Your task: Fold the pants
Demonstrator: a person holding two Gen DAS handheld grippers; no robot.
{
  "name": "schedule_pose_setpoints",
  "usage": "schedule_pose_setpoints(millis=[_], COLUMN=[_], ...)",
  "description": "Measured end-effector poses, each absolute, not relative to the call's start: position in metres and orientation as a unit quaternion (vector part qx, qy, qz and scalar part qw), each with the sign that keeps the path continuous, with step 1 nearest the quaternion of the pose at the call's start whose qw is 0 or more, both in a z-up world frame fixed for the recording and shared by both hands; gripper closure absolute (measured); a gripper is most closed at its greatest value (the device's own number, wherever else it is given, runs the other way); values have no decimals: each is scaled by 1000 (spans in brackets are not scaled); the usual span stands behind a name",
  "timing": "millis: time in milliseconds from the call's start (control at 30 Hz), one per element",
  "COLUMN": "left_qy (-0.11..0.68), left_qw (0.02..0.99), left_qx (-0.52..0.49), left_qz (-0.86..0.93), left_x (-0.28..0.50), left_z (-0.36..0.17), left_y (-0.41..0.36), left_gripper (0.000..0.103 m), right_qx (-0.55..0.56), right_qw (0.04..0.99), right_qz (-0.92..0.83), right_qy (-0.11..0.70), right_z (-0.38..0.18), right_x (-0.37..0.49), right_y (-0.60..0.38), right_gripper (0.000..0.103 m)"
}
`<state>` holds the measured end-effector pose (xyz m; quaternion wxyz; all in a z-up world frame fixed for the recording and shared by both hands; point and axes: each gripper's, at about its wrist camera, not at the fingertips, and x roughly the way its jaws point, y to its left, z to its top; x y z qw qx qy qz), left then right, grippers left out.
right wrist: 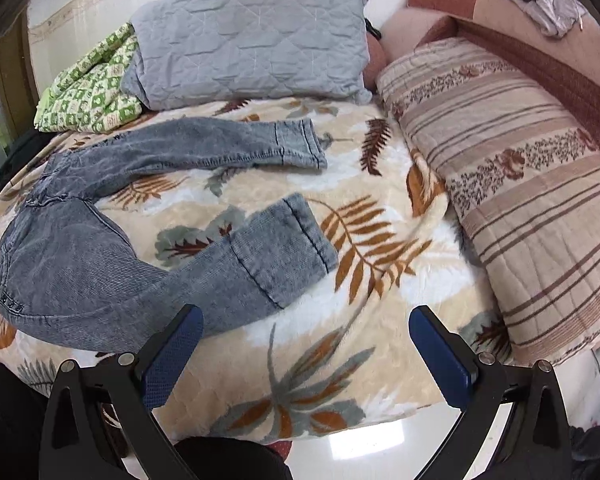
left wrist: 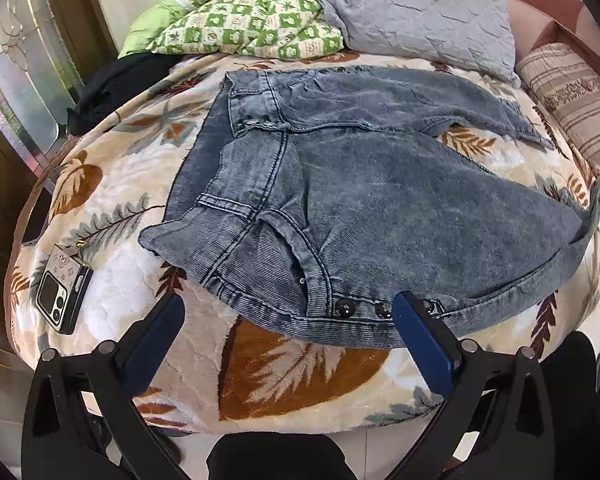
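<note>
Two grippers' jaws wide, empty, above unfolded pants (left wrist: 380,200) on blanket (right wrist: 340,360).

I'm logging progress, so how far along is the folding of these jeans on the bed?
Done: the jeans lie spread flat on the leaf-print blanket, legs apart, no fold visible. In hand: nothing; the left gripper hovers open at the waistband's near edge, the right gripper open beside the near leg cuff. Left: every fold, probably starting with leg over leg.
</note>
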<state>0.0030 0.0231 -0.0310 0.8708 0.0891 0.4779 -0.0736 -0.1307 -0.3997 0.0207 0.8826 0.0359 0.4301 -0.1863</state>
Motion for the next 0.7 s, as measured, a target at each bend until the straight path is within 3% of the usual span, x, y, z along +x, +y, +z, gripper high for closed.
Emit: schedule_pose_setpoints(millis=[700], left_qy=[501], left_qw=[855], left_qx=[95], left_qz=[-94], left_x=[10], left_z=[-30], left_y=[5], left_gripper=[0], right_qx=[74], right_qw=[880], right_qz=[-191], right_qy=[429], right_z=[22], right_x=[-144], right_y=[-419], right_gripper=[1])
